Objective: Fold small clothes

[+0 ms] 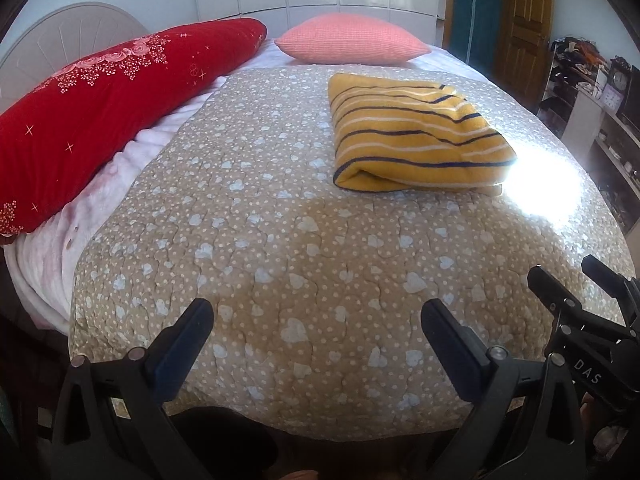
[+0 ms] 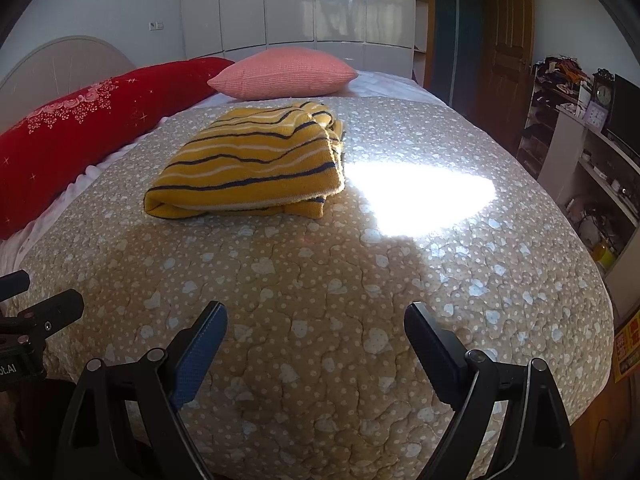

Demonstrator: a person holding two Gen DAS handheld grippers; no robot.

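Lying folded on the bed [image 1: 280, 240], the striped garment [image 1: 416, 132] sat upper right, well beyond both grippers' wide, empty jaws.

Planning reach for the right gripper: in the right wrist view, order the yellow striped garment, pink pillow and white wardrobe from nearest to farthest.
1. Yellow striped garment, mid-bed, slightly left.
2. Pink pillow, behind it at the bed's far edge.
3. White wardrobe, against the back wall.

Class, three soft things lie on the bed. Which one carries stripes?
The folded yellow garment, banded with dark and white lines, lying mid-quilt. The red bolster has a floral print, and the pink cushion is plain.
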